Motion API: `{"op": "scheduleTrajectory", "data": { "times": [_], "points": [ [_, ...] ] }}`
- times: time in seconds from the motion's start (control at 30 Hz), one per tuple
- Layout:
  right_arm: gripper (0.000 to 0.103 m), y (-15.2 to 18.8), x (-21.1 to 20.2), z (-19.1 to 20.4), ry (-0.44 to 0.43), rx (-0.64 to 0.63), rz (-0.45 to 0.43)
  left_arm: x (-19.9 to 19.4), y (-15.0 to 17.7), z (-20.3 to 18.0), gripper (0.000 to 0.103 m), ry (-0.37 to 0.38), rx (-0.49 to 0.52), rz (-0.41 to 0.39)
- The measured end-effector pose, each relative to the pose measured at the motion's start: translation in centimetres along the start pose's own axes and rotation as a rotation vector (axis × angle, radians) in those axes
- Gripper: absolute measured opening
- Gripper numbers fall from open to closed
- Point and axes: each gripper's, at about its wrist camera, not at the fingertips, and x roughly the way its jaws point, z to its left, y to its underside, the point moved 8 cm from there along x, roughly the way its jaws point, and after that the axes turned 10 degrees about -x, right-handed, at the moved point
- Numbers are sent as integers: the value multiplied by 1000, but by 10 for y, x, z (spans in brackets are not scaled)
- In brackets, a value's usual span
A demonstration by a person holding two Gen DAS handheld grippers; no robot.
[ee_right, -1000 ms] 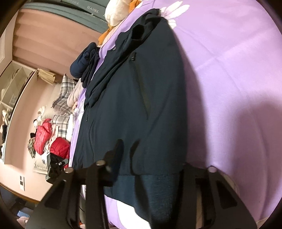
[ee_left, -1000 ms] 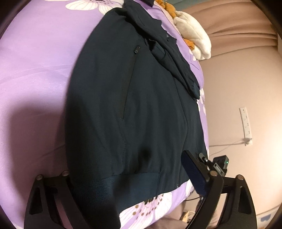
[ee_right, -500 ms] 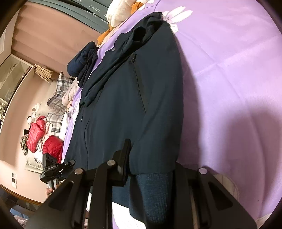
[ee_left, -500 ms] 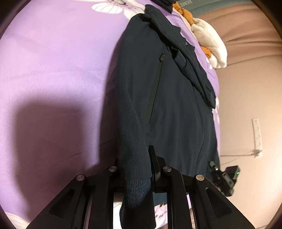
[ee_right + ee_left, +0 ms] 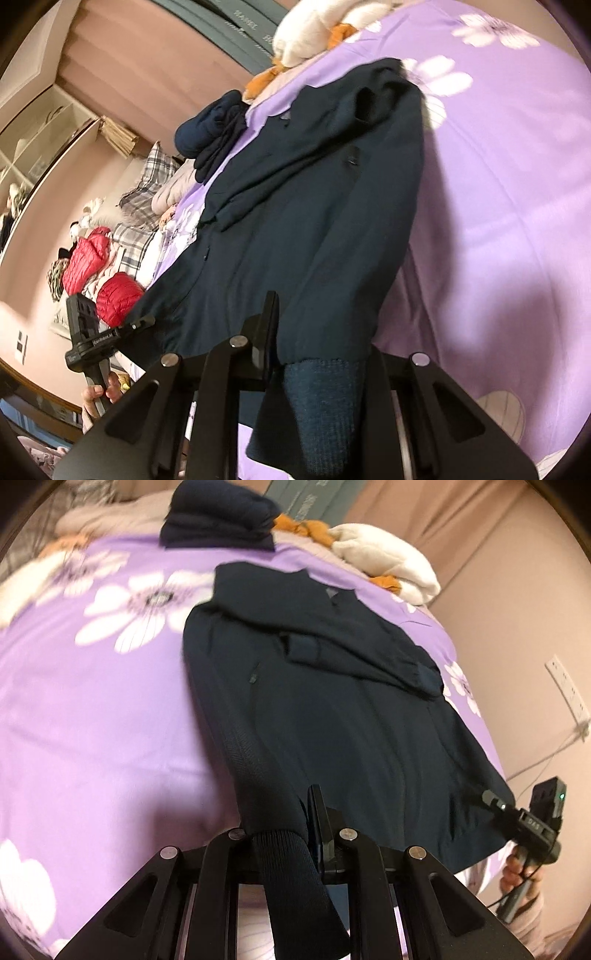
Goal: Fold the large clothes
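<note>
Navy jacket (image 5: 332, 709) is lying flat on the purple floral bedspread (image 5: 92, 701), sleeves already crossed over the chest. Left gripper (image 5: 284, 834) and right gripper (image 5: 317, 354) are each clamped tight on a corner of the ribbed hem (image 5: 325, 398). I'd lift both corners evenly and carry them toward the collar so the fold lands straight.

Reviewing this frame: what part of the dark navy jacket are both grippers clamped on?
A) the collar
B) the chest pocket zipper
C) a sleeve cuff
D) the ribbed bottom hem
D: the ribbed hem band of the jacket is pinched in the left gripper, and the right gripper pinches its own corner of the band.
</note>
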Motion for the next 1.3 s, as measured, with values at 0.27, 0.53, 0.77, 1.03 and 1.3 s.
{"op": "scheduleTrajectory", "data": {
  "times": [0.27,0.53,0.77,1.03,1.3],
  "points": [
    [18,-4,4,10,-8,-6,-25,3,-5,-10,15,-45,59,-28],
    [17,-4,0,14,23,-21,-20,-1,-2,-15,15,-83,95,-56],
    [16,-3,1,16,20,-14,-30,-6,-1,-15,15,-86,106,-77],
    [14,-10,-6,24,1,-28,-65,-17,-2,-23,11,-46,118,-117],
    [13,-13,-12,31,-21,-34,-90,-25,-4,-28,11,-36,135,-144]
  ]
}}
